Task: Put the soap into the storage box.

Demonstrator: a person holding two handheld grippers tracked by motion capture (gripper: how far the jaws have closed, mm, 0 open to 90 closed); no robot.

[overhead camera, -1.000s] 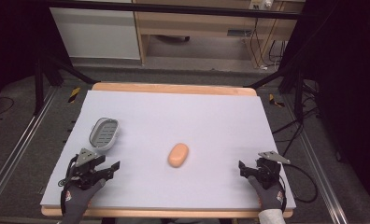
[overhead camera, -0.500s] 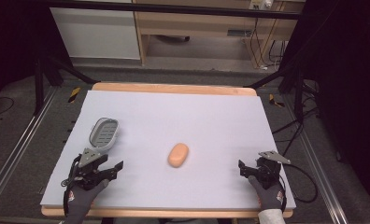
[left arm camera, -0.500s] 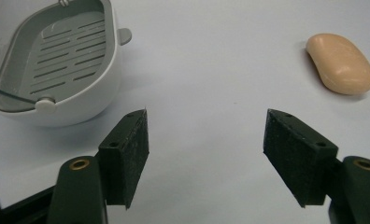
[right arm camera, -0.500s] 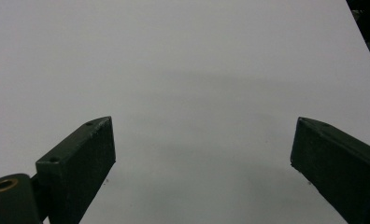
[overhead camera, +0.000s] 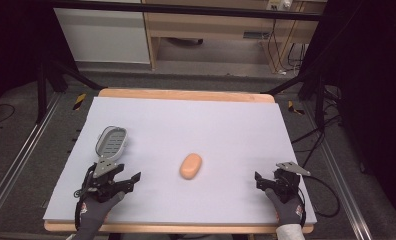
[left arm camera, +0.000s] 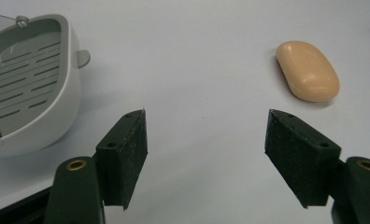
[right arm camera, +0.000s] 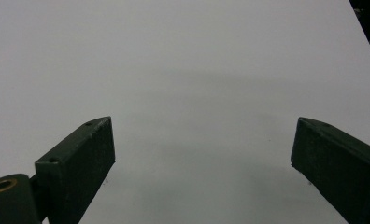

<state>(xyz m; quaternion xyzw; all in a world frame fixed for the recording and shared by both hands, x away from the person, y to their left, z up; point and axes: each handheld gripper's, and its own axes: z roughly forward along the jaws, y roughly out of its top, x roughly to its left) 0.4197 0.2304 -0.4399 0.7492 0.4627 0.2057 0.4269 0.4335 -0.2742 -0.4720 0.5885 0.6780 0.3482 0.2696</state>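
Currently, your left gripper (overhead camera: 123, 175) sits near the surface's front-left corner, held in your gloved left hand (overhead camera: 97, 210). Its fingers (left arm camera: 125, 156) are spread wide, released, with nothing between them. In the left gripper view, both black pads stand apart over bare surface.

The soap dish (overhead camera: 111, 141), grey plastic with a slotted floor, lies just beyond your left gripper, toward the left edge of the surface (overhead camera: 186, 120). It is empty. In the left gripper view the soap dish (left arm camera: 29, 93) shows at upper left, its rim close to the left finger but apart from it.

The bar of soap (overhead camera: 191, 165), peach-coloured and oval, rests flat on the surface a little front of centre, between your two grippers and well apart from the dish. In the left gripper view the bar of soap (left arm camera: 307, 70) lies beyond the right-hand finger, not touching it.

Your right gripper (overhead camera: 268, 181) rests near the front-right corner, in your gloved right hand (overhead camera: 288, 212), with a grey three-cornered plate on top. Its fingers (right arm camera: 78, 163) are likewise spread, released and holding nothing; bare surface lies between them.

A cable trails from each gripper toward the front edge.
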